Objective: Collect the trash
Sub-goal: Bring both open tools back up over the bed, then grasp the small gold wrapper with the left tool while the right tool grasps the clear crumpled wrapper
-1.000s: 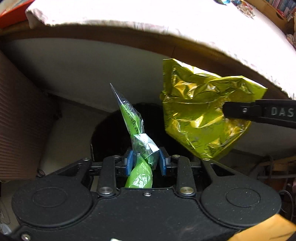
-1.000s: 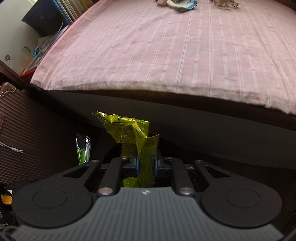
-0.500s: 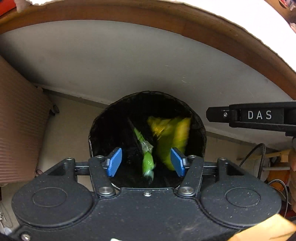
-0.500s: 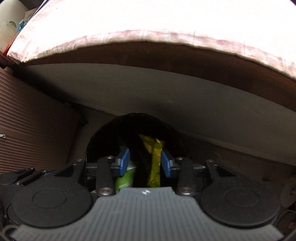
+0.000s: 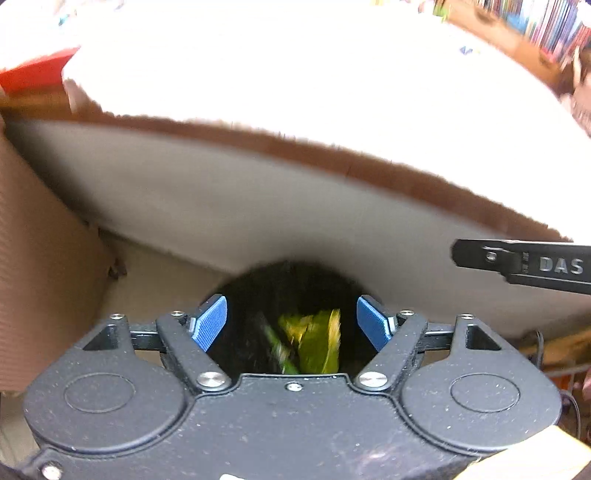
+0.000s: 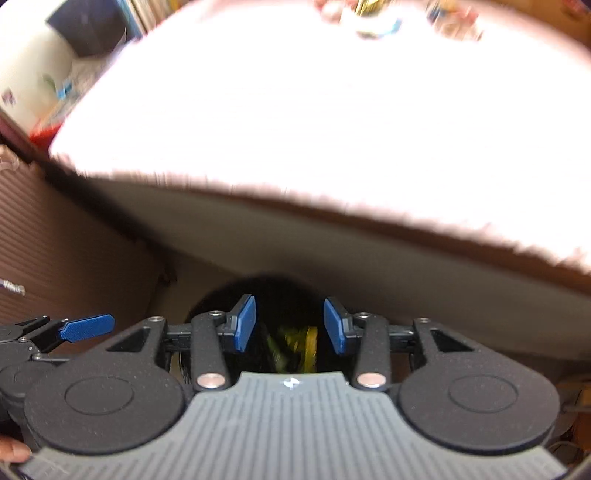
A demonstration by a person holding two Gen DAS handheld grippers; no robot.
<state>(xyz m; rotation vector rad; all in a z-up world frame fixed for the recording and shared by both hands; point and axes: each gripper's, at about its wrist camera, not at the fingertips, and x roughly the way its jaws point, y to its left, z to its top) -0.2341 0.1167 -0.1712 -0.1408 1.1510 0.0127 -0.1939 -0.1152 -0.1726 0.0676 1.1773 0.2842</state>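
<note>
My left hand-held gripper [image 5: 291,323] is opening with nothing between its pads, and my right hand-held gripper [image 6: 289,325] stands parted and empty. Both wrappers, yellow [image 5: 321,341] and green [image 5: 277,347], lie in the black bin [image 5: 243,295], bed [image 5: 295,92] at twelve o'clock.

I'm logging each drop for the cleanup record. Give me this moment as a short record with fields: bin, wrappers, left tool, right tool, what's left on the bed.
bin: black bin on the floor by the bed
wrappers: yellow wrapper and green wrapper inside the bin, blurred
left tool: above the bin, jaws opening, nothing between them
right tool: above the bin, open, nothing between the pads
on the bed: more litter at the far edge, too blurred to identify
</note>
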